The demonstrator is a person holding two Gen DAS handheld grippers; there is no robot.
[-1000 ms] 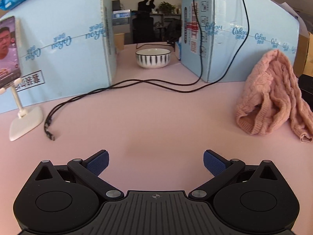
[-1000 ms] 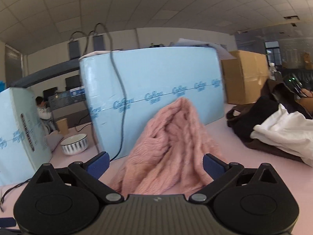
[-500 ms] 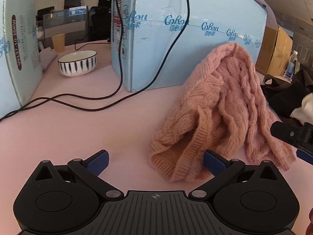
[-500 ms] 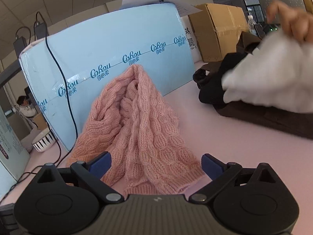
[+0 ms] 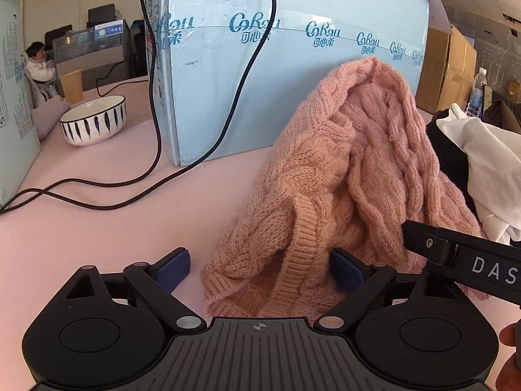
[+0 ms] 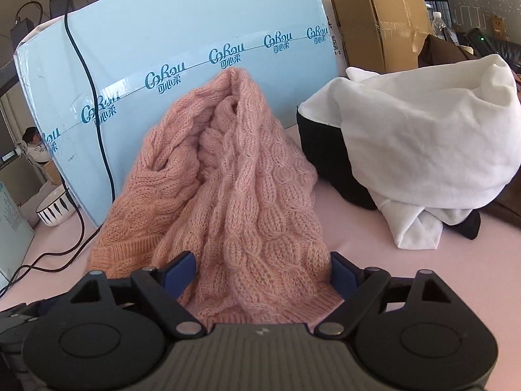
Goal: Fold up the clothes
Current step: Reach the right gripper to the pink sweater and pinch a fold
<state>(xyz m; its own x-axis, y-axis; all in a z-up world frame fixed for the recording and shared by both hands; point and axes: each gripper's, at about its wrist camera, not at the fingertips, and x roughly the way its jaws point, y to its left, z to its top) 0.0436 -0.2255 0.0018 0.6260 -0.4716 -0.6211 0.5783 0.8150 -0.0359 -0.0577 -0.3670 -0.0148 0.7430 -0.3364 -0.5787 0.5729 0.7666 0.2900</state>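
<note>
Your left gripper sits low over the pink tabletop with its jaws spread wide; the ribbed hem of the pink sweater lies between the blue pads without being clamped. Your right gripper is likewise wide open, its fingers straddling the lower edge of the same sweater, and its black body enters the left view from the right. The sweater is a crumpled heap on the tabletop, its peak leaning against the light blue box printed with blue logos. To the sweater's right lies a white garment draped over a black garment, both close beside the heap; whether they touch it cannot be told. A black cable hangs down the box and trails across the tabletop to the left. A white bowl with black stripes stands left of the box, with a paper cup behind it. Brown cardboard boxes stand behind the blue box on the right, near a clear water bottle
</note>
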